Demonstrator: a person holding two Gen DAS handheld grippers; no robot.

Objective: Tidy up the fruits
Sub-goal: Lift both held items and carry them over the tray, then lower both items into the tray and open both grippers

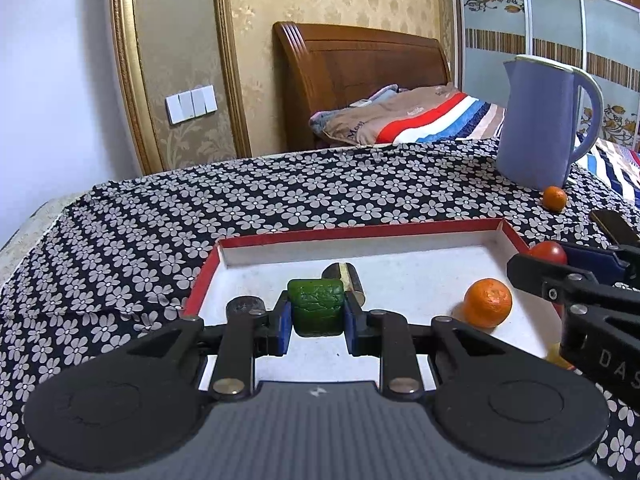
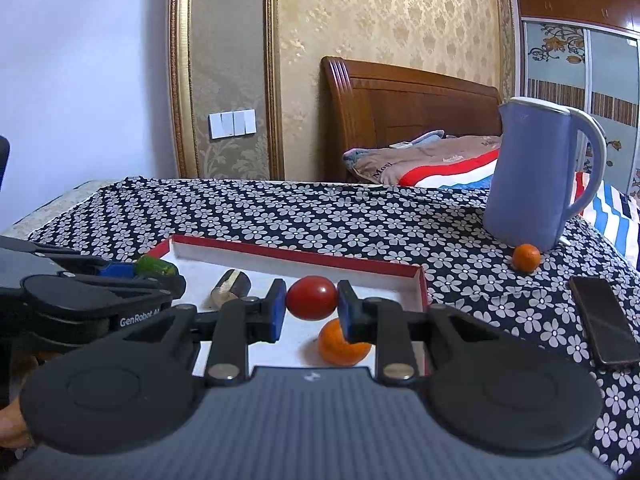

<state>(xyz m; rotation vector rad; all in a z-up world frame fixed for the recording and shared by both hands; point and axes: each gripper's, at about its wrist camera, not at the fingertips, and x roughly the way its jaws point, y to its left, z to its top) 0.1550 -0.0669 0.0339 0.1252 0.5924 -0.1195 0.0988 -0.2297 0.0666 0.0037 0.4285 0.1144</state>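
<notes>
Left wrist view shows the left tongs (image 1: 316,314) closed on a green fruit (image 1: 316,306) above the tray (image 1: 360,232), the right tongs (image 2: 312,306) likewise clamping a red fruit (image 2: 312,298), probably to set both inside.

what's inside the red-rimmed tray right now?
Lying in the tray: an orange and a dark cut piece. Left gripper holds a green fruit and right gripper a red fruit above it. The grippers hide the near floor.

hidden: orange (image 2: 340,346) partly behind right tool (image 2: 312,308) | phone (image 1: 616,228) cut off
</notes>
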